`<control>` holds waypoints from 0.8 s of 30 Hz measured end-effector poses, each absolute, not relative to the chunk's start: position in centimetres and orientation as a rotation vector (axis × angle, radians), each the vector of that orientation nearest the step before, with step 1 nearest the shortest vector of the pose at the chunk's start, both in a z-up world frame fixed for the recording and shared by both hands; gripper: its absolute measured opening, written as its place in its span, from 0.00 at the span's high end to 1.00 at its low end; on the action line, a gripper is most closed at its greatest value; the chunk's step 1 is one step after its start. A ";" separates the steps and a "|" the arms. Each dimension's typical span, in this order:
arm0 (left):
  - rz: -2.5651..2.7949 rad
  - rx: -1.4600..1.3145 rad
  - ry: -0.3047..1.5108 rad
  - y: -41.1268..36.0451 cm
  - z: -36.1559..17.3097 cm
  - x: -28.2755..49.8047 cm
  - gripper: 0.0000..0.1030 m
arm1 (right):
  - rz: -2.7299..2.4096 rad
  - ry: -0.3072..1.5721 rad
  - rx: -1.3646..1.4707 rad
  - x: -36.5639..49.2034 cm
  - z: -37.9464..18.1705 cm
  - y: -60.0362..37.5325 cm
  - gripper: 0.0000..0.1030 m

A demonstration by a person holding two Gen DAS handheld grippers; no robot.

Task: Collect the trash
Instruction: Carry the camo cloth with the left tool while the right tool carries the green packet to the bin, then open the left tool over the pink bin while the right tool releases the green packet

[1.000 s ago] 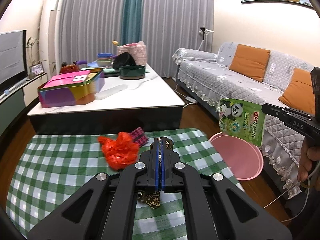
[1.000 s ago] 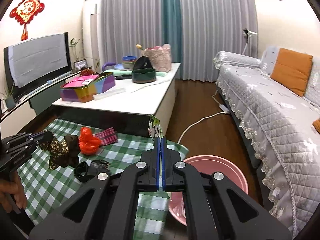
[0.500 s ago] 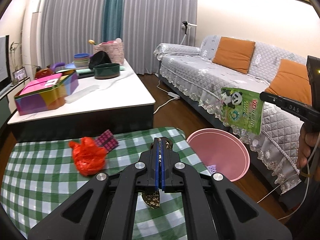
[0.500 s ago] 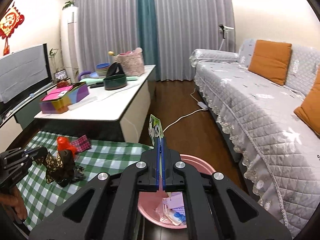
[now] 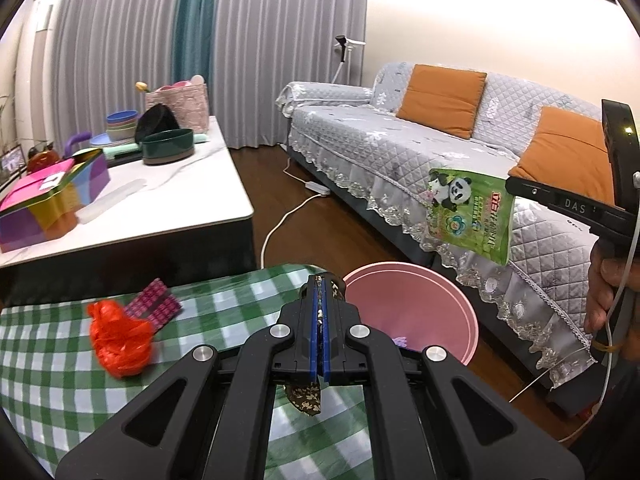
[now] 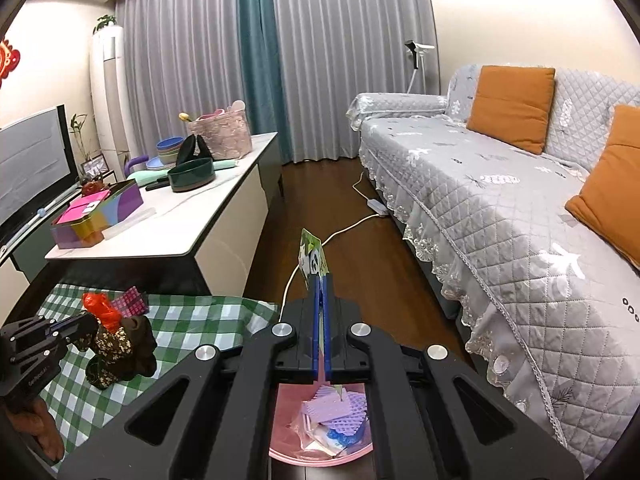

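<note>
My left gripper (image 5: 320, 292) is shut on a dark floral-patterned wrapper (image 5: 306, 398), held above the green checked cloth (image 5: 48, 360) beside the pink bin (image 5: 432, 300); the wrapper also shows in the right wrist view (image 6: 114, 344). My right gripper (image 6: 322, 280) is shut on a green panda packet (image 6: 312, 258), held over the pink bin (image 6: 288, 452), which holds purple and blue scraps. The packet (image 5: 468, 216) hangs above the bin in the left wrist view. A crumpled red bag (image 5: 118, 340) and a pink patterned packet (image 5: 156, 306) lie on the cloth.
A white marble coffee table (image 5: 168, 200) with a colourful box (image 5: 48, 200), bowls and a basket stands behind the cloth. A grey quilted sofa (image 6: 500, 200) with orange cushions runs along the right. A white cable (image 5: 280, 224) lies on the wooden floor.
Both grippers have moved right towards the pink bin. My right gripper with the panda packet now sits over the bin, whose contents show beneath it. The left still holds the dark wrapper.
</note>
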State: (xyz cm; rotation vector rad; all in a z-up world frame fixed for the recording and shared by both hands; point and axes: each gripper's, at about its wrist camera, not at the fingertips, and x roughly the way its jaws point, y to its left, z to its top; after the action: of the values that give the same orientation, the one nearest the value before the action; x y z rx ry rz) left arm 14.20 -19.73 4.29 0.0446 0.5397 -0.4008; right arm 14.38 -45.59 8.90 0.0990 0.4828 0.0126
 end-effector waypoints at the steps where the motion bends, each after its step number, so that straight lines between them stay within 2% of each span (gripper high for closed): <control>1: -0.407 0.045 0.540 -20.1 4.3 14.4 0.99 | 0.012 0.485 0.097 14.5 8.9 -45.6 0.99; 24: -0.572 0.040 0.558 -26.2 3.6 18.3 0.99 | 0.009 0.575 0.103 17.7 5.8 -46.5 0.99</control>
State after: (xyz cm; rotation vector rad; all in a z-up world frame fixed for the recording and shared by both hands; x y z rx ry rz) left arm 18.26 -26.18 3.63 0.0404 0.5576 -0.5716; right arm 17.73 -46.50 5.81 0.1034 0.5754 0.0094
